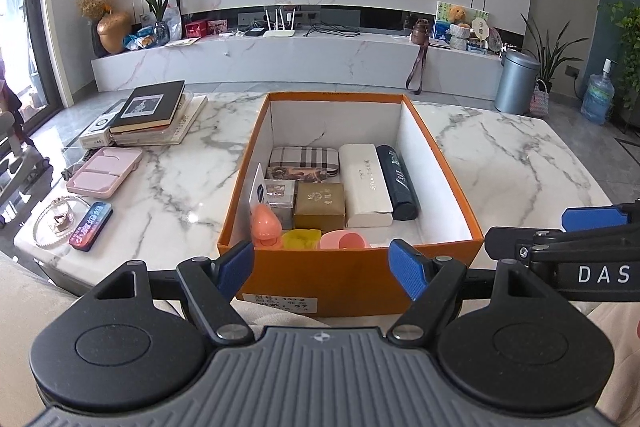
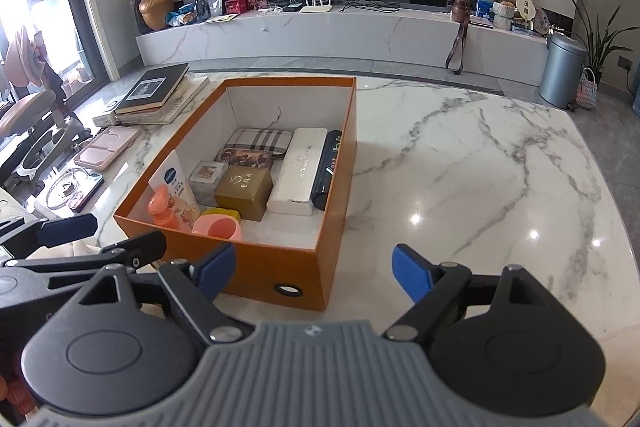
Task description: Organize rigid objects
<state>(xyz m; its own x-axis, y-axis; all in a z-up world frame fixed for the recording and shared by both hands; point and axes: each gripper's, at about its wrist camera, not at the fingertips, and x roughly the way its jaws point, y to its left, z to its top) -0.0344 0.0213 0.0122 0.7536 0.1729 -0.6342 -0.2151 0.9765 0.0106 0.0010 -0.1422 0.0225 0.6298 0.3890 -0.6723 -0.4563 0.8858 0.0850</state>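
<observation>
An orange cardboard box (image 1: 352,279) (image 2: 272,267) stands on the marble table. Inside lie a plaid case (image 1: 304,157), a white case (image 1: 366,183) (image 2: 300,167), a dark case (image 1: 398,183), a gold box (image 1: 320,205) (image 2: 245,191), a small silver box (image 1: 280,197), a yellow piece (image 1: 301,239), pink items (image 1: 264,223) (image 2: 218,225) and a card (image 2: 174,179). My left gripper (image 1: 322,269) hovers open before the box's near wall, nothing between its fingers. My right gripper (image 2: 312,273) is open and empty, near the box's front right corner.
On the table left of the box lie a stack of books (image 1: 150,111), a pink tray (image 1: 105,171), a colourful case (image 1: 91,225) and a glass dish (image 1: 60,217). Bare marble (image 2: 480,167) spreads to the box's right. A TV console and a bin (image 1: 516,81) stand beyond.
</observation>
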